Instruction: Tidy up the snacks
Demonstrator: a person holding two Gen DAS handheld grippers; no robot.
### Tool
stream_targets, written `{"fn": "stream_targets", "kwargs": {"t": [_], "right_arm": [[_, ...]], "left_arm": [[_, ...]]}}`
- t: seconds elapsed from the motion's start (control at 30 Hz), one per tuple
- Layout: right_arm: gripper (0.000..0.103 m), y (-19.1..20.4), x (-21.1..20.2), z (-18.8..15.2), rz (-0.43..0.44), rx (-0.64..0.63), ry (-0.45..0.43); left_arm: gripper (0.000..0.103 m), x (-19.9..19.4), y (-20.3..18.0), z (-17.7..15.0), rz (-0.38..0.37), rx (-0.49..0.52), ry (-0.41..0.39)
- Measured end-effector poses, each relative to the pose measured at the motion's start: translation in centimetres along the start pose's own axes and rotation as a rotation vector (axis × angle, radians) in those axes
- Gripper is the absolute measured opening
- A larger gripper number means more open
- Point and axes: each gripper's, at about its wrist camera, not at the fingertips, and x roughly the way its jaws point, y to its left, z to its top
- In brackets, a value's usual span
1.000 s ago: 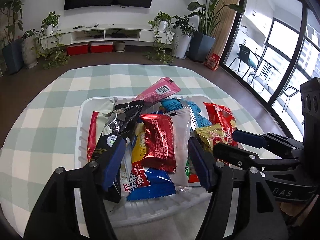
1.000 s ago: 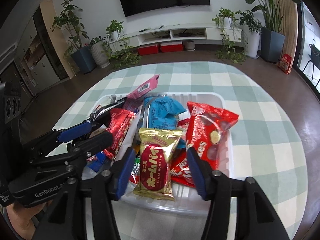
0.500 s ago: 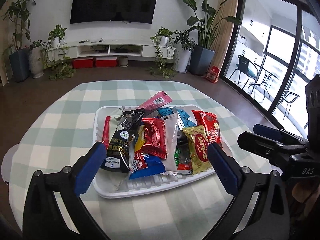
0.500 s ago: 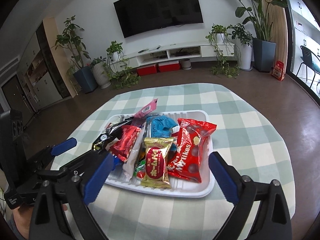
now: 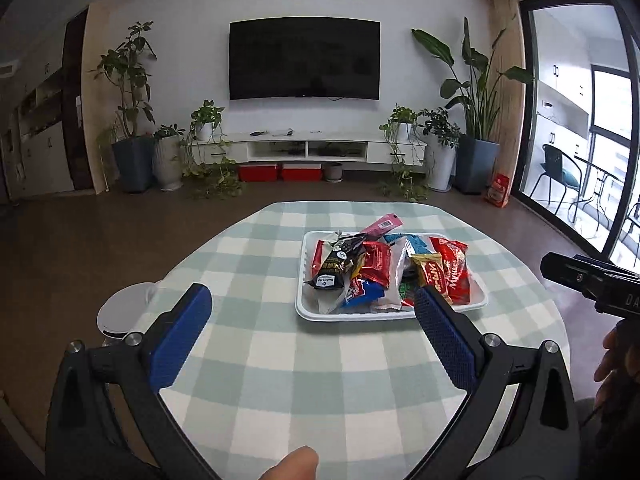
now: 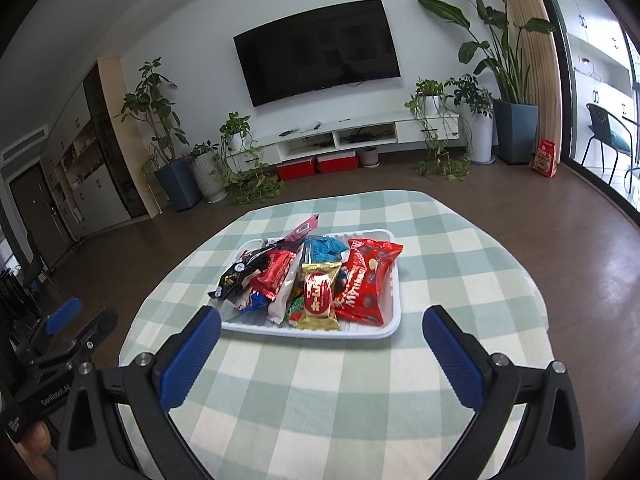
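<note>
A white tray (image 5: 309, 308) (image 6: 394, 320) heaped with several snack packets sits on the round table with a green-and-white checked cloth (image 5: 304, 368) (image 6: 320, 392). On the heap lie a gold packet (image 6: 319, 296) (image 5: 432, 276), a big red packet (image 6: 366, 282) (image 5: 454, 270), a black packet (image 5: 334, 266) (image 6: 236, 276), a smaller red one (image 5: 376, 262) and a pink one (image 5: 382, 225). My left gripper (image 5: 310, 312) stands open and empty, well back from the tray and to its left. My right gripper (image 6: 322, 334) is open and empty too, in front of the tray's near edge.
A white round stool or bin (image 5: 120, 314) stands beside the table's left edge. The other gripper shows at each view's side (image 5: 588, 280) (image 6: 60, 344). A fingertip (image 5: 292, 464) pokes in at the bottom. Beyond the table are brown floor, a TV cabinet (image 5: 308, 150) and potted plants.
Both grippers opened wide, letting go of the packets between their pads, and pulled back and up from the tray. The left one also drifted left of the tray.
</note>
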Motion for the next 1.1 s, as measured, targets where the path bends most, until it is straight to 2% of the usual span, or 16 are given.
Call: {"fn": "stream_targets", "kwargs": {"t": [0.1, 0.2, 0.37, 0.5, 1.1], "right_arm": [[0.103, 0.5, -1.7, -1.1, 0.007, -0.003, 0.007], [0.103, 1.2, -3.2, -2.1, 0.001, -0.005, 0.022], [0.103, 2.9, -4.3, -3.9, -0.069, -0.048, 0.059], [0.103, 3.8, -5.0, -5.1, -0.101, -0.068, 0.048], [0.103, 4.6, -3.7, -7.0, -0.149, -0.064, 0.120]], "left_arm": [[0.103, -1.5, -0.1, -0.8, 0.010, 0.009, 0.036], [0.103, -2.9, -0.2, -1.6, -0.025, -0.015, 0.069], [0.103, -3.9, -1.3, -2.7, -0.039, -0.007, 0.110], [0.103, -3.7, -1.3, -3.4, -0.071, -0.048, 0.158], [0.103, -1.4, -1.3, -4.5, -0.073, -0.053, 0.240]]}}
